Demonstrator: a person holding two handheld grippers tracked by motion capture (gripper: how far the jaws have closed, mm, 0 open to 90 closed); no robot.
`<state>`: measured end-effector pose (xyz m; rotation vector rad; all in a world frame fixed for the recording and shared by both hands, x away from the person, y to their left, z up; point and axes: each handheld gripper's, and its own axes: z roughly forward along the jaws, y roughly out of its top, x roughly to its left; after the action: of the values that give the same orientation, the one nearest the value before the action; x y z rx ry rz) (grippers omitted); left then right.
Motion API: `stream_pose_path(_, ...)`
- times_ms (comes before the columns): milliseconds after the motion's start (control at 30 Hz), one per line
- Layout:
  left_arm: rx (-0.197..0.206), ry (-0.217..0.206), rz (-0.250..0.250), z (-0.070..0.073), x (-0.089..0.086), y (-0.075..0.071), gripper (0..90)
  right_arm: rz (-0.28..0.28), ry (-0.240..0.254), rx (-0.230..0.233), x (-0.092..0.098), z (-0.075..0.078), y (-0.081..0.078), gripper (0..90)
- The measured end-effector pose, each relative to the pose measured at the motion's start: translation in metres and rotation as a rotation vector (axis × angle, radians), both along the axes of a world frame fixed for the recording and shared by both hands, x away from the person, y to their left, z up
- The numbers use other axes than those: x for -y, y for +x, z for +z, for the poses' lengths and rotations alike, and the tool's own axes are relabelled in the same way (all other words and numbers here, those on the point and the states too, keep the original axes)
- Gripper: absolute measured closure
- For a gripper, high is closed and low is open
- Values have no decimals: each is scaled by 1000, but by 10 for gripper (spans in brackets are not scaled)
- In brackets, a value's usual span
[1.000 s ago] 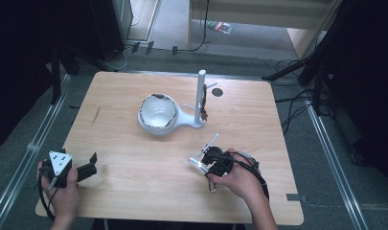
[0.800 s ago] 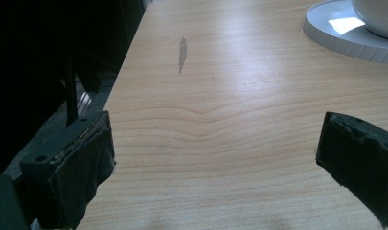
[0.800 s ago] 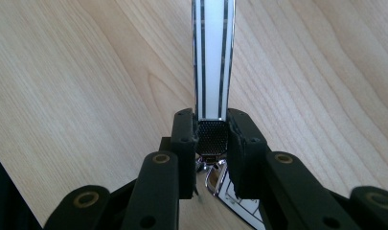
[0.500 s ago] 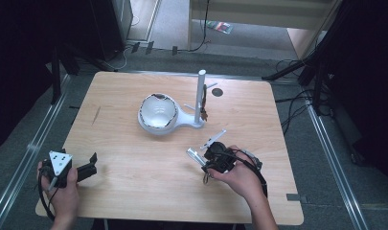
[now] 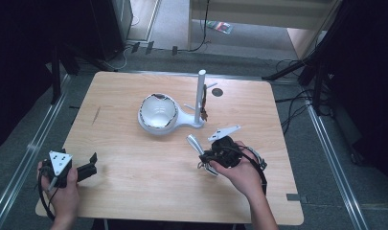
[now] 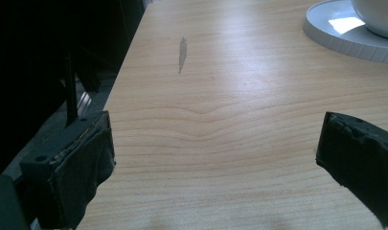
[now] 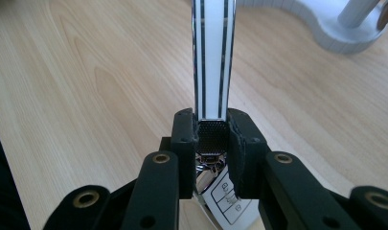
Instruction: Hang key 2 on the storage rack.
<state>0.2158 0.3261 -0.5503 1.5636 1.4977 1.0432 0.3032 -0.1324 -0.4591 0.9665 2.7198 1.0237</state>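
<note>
Left gripper (image 5: 88, 167): held low at the near left edge of the table (image 5: 134, 191), jaws spread wide with only bare wood between them in the left gripper view. It holds nothing and sits well apart from everything else, so it looks idle for this step.

White stand (image 5: 170, 120): round dish base with a bowl on it and an upright post (image 5: 200, 98) rising from its right end. A small dark item hangs on or beside the post; too small to identify.

Right gripper (image 5: 215, 155): near the table's middle right, just in front of the stand. Jaws closed down to a narrow gap, clamped on the lower end of a shiny metal piece (image 7: 212, 57). That piece is long and flat, chrome with a white face and dark edge lines, and it points away from the gripper toward the stand's base. Probably a handle or tool of some sort; I cannot say exactly what.

Progress, as judged: pickup is done, the piece is firmly gripped and appears lifted clear of the wood. It has not reached the stand. Remaining: carry it over and place or hang it there, then release.
</note>
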Motion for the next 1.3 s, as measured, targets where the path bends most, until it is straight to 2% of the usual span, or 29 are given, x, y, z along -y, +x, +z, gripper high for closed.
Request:
stream_pose_path(233,0,7,2,0,1,0,0,-40,132,49,11,5,4,758)
stream_pose_path(467,1,11,2,0,1,0,0,-62,216,71,19,9,11,758)
stream_pose_path(600,-4,19,-1,0,2,0,0,-79,241,85,20,14,18,758)
stream_pose_path(800,-1,21,-3,0,2,0,0,-88,279,83,15,18,30,758)
stream_pose_path(1000,1,16,-5,0,2,0,0,-108,283,63,11,19,41,758)
stream_pose_path(1300,0,16,-5,0,2,0,0,-134,298,24,15,13,56,758)
